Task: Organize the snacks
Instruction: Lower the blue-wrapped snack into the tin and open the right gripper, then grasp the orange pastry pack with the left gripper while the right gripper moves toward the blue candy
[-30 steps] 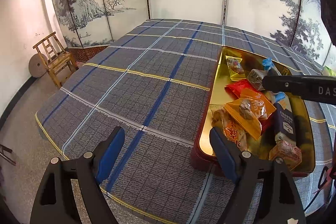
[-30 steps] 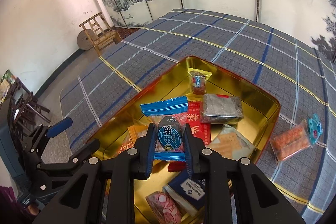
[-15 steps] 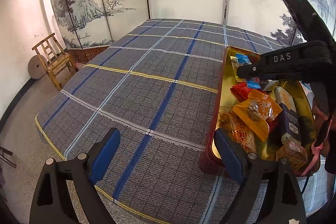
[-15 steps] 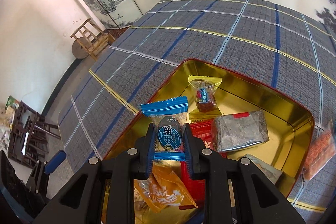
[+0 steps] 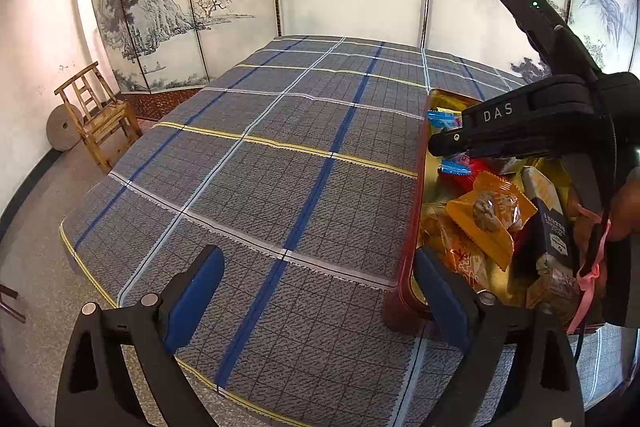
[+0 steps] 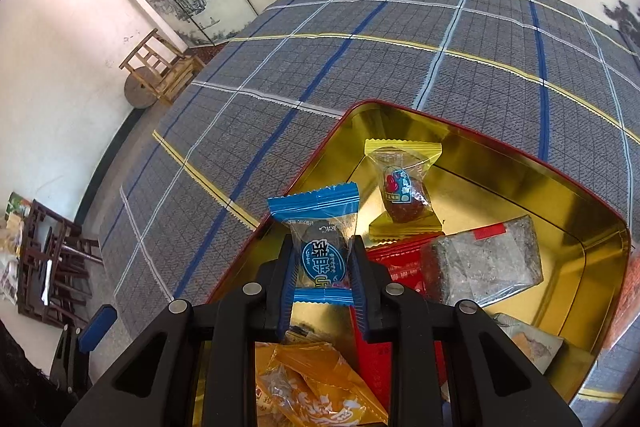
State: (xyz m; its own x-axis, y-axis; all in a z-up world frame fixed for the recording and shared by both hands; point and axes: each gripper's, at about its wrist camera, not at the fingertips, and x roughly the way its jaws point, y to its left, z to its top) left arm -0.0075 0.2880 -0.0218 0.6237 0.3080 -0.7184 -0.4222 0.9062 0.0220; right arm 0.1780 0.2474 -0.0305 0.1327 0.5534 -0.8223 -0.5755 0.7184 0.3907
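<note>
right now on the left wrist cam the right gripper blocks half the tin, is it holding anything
Observer: Yes. The right gripper is shut on a blue-wrapped candy, with a pad on each side of it.
Operator: is the tin's far corner free
Observer: No. A yellow-wrapped candy lies alone in the far corner of the gold tin.
Operator: whats beside that one
Observer: Nearer the gripper, a grey block in clear wrap rests on a red packet.
</note>
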